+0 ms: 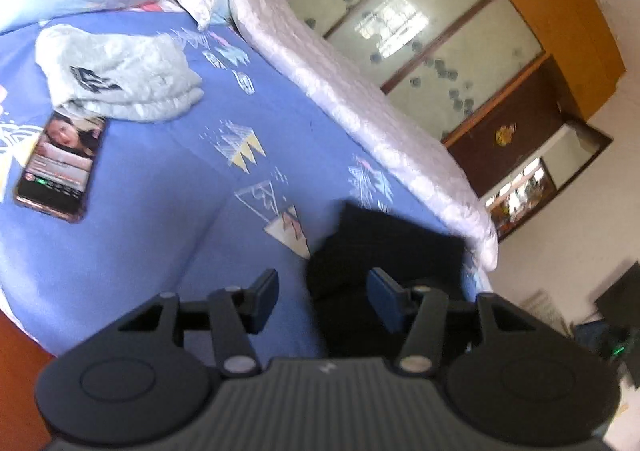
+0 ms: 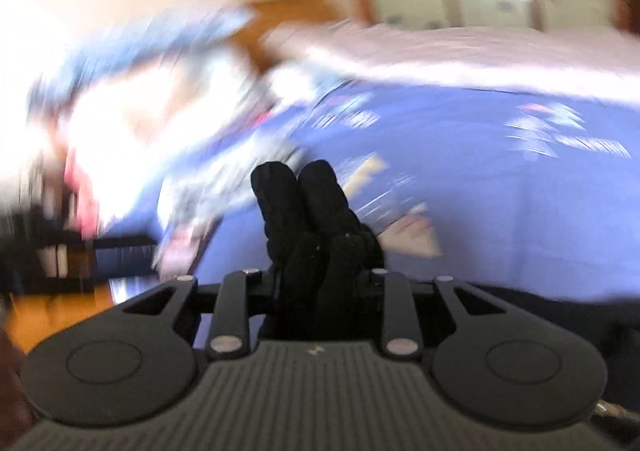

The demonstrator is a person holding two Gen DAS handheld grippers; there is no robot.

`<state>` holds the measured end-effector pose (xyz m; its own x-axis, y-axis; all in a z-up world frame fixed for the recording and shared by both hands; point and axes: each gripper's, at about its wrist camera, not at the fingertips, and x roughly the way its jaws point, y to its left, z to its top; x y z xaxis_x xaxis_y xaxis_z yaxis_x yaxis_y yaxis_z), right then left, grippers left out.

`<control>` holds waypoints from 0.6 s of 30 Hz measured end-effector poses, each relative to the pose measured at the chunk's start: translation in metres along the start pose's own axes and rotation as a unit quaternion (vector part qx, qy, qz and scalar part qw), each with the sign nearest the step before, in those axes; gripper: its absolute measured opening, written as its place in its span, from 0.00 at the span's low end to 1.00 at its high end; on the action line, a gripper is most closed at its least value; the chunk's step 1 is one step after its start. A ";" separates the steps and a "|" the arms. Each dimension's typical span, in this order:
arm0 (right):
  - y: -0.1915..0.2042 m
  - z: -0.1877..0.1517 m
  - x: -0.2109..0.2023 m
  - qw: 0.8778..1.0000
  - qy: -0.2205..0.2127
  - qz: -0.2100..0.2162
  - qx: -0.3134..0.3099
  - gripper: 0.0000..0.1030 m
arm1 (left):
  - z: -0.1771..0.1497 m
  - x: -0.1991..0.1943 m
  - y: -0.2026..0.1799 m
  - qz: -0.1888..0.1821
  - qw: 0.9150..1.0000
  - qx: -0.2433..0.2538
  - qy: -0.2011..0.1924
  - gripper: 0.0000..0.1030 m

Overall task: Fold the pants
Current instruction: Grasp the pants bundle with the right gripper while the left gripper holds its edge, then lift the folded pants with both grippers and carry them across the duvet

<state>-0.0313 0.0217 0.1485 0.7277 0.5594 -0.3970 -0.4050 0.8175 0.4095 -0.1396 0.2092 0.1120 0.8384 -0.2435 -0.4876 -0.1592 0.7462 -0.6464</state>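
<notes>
Black fabric pants bunched on blue patterned bedsheet, near its pale quilted edge.

Clamped in right gripper, folds bulging forward past fingers. Just ahead of left gripper, fingers apart, empty.

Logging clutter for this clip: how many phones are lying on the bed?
1. A smartphone with its screen lit lies on the blue bedsheet, beside the folded mint garment. The blurred right wrist view could hide others.
</notes>
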 end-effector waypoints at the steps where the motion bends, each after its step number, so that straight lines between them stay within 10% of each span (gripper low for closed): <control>1: -0.017 0.005 -0.015 1.000 -0.015 -0.010 0.024 0.30 | -0.002 0.006 -0.005 -0.003 1.000 0.004 0.010 0.49; 11: -0.180 -0.071 -0.154 0.947 -0.080 -0.196 0.243 0.30 | -0.056 0.102 -0.104 -0.041 0.985 0.105 0.129 0.52; 18: -0.196 -0.105 -0.175 0.936 -0.072 -0.144 0.312 0.42 | -0.115 0.161 -0.141 -0.006 0.962 0.171 0.215 0.52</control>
<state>-0.1374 -0.2223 0.0512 0.8427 0.2662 -0.4681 0.1890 0.6678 0.7199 -0.0418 -0.0063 0.0570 0.5343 -0.4327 -0.7262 0.0913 0.8836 -0.4593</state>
